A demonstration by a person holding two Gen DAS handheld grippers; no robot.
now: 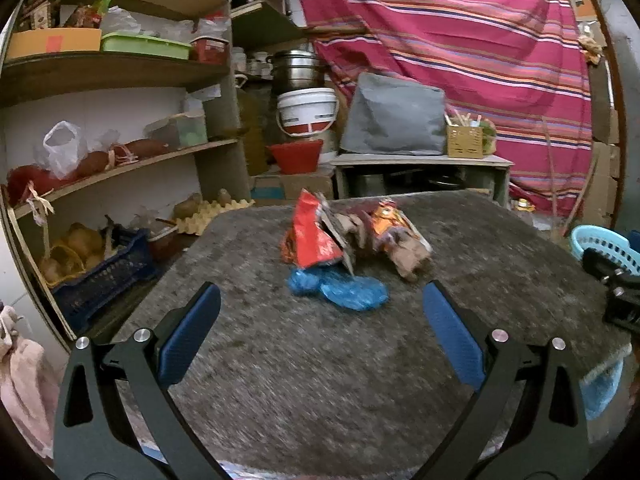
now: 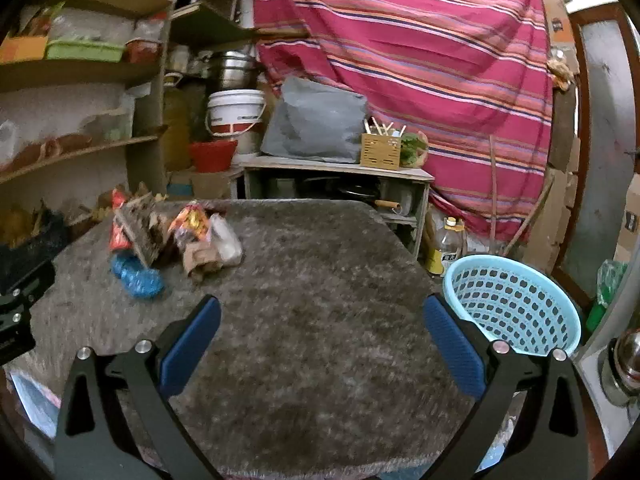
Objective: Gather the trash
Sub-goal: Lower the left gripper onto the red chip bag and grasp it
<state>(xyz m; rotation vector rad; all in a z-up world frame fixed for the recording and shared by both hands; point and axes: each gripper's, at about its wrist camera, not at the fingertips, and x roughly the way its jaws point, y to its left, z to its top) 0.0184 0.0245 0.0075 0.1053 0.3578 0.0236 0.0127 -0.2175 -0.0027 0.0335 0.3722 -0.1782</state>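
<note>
The left gripper (image 1: 320,312) hangs spread before the wrappers (image 1: 352,240) heaped near the table's (image 1: 320,380) far edge. The right gripper (image 2: 320,312) (also spread, empty) waits beside the basket (image 2: 516,304) off the right edge, likely their destination.

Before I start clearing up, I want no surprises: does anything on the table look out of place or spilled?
Only the trash itself: a heap of crumpled snack wrappers with a wadded blue plastic bag lies loose on the grey table cover. Nothing looks spilled. The blue basket sits upright with no trash visible inside.

Bare grey mat (image 1: 320,360) lies open before both claws; only the trash pile (image 1: 352,248) stands ahead.
</note>
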